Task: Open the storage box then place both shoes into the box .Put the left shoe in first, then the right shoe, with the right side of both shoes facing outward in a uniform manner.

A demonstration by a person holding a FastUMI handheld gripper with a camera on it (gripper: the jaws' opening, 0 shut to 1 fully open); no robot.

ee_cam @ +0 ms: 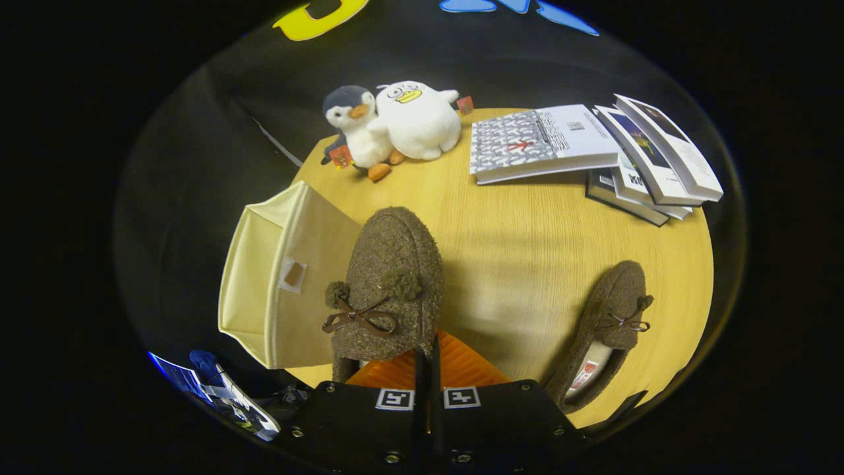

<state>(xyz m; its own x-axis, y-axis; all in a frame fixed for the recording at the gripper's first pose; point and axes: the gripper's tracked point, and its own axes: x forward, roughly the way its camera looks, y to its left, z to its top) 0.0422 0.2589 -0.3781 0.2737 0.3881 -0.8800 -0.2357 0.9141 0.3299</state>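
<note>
progress: i have one shoe up in the gripper. the fingers are pressed nearly together on the rear edge of its collar, so i read it as gripped at the heel rim and hanging toe-forward just ahead of the fingers. which foot it is i cannot tell from here; by the task order it should be the left. the second shoe lies on the surface well off to the right, untouched. the storage box sits just left of the held shoe, at the surface's edge. i cannot see its opening or inside from this angle. so both placements remain, by my judgement.

materials: shoes are brown, nubby fleece-like loafers, rounded toe, thin bow with pompoms on top; pale lining shows in the far one. box is cream fabric, soft-sided, with a small label pocket. surface is light wood-grain. beyond: two plush toys, stacked books.
</note>
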